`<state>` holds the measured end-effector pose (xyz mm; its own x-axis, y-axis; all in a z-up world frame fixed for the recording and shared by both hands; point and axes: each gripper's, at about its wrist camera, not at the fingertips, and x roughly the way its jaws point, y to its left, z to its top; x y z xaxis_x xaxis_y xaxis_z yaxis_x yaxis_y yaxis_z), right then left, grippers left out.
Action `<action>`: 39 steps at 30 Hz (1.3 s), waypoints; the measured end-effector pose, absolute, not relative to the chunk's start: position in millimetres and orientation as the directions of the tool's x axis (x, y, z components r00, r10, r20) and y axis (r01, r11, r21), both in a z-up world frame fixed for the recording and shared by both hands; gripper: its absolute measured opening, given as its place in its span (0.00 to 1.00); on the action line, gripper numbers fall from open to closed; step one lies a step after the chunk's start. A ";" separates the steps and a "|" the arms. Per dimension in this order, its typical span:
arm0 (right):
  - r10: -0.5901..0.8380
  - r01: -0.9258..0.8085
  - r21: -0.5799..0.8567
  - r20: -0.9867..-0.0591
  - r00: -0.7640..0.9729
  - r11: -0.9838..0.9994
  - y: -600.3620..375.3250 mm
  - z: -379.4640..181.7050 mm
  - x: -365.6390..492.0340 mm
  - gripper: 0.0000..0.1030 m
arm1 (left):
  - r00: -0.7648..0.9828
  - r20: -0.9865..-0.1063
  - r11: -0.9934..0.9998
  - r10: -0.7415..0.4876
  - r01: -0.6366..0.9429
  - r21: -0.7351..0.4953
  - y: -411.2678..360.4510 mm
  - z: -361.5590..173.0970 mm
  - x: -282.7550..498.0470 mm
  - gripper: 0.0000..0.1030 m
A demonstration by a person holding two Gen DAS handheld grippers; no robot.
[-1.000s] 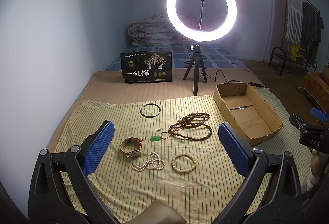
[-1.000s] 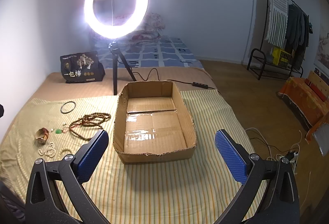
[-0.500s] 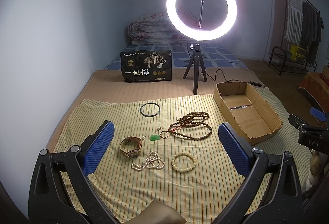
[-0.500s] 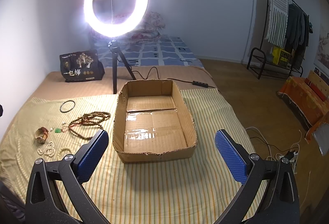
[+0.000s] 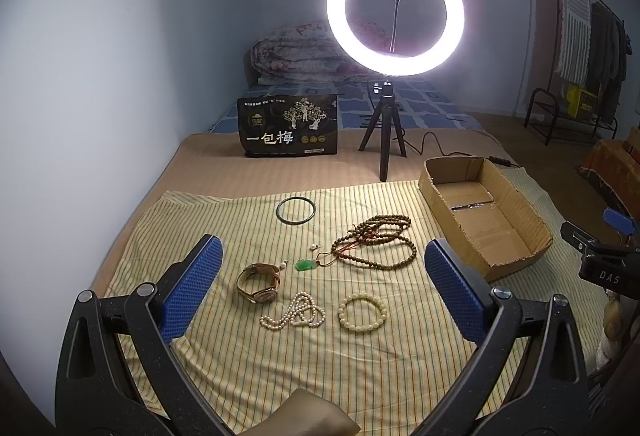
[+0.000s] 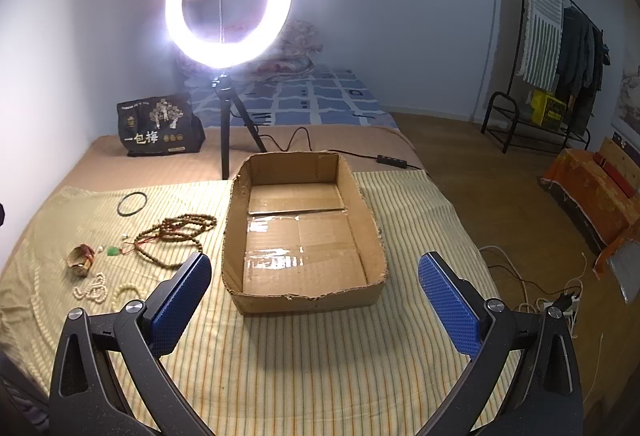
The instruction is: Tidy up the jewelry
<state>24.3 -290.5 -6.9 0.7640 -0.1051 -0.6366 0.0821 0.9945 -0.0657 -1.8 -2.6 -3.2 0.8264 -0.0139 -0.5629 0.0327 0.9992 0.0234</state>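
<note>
On the striped cloth (image 5: 360, 368) lie a gold wristwatch (image 5: 258, 282), a white pearl strand (image 5: 294, 314), a cream bead bracelet (image 5: 362, 313), a green pendant (image 5: 306, 265), a long brown bead necklace (image 5: 378, 246) and a dark bangle (image 5: 295, 210). My left gripper (image 5: 320, 292) hovers open above them, holding nothing. An empty cardboard box (image 6: 300, 236) sits to the right of the jewelry. My right gripper (image 6: 314, 300) is open in front of the box's near wall. The brown necklace (image 6: 176, 232) and watch (image 6: 82, 256) show at left there.
A lit ring light on a tripod (image 5: 394, 12) stands behind the cloth, its cable (image 6: 360, 156) trailing right. A black printed bag (image 5: 290, 126) leans at the back left. A wall runs along the left. Clothes rack (image 6: 560, 48) and floor cables (image 6: 532, 300) lie off to the right.
</note>
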 end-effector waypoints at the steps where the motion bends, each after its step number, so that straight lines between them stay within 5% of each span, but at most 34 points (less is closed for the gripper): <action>1: -0.104 0.081 -0.066 -0.638 0.763 0.995 -288.7 -6.2 25.8 1.00 | 0.826 -0.564 0.999 -0.013 0.031 0.023 -0.7 -4.4 -1.6 1.00; 31: 0.072 -0.137 -0.039 -0.692 0.718 0.990 -228.5 -15.9 63.6 1.00 | 0.729 -0.684 0.992 0.026 -0.105 -0.074 105.8 -10.3 67.3 0.99; 35: 0.163 -0.205 0.027 -0.712 0.683 0.978 -217.5 -26.7 72.2 1.00 | 0.662 -0.749 0.995 0.003 -0.080 -0.067 105.2 -32.1 83.5 0.83; 39: 0.204 -0.255 0.046 -0.742 0.638 0.966 -200.5 -39.1 81.0 1.00 | 0.597 -0.802 0.994 -0.002 -0.083 -0.065 106.1 -57.6 97.2 0.77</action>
<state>81.0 -200.5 -39.1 0.6383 0.2037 -0.7423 -0.2547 0.9659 0.0461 97.2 106.1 -57.6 0.5973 -0.0023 -0.8020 -0.0831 0.9944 -0.0648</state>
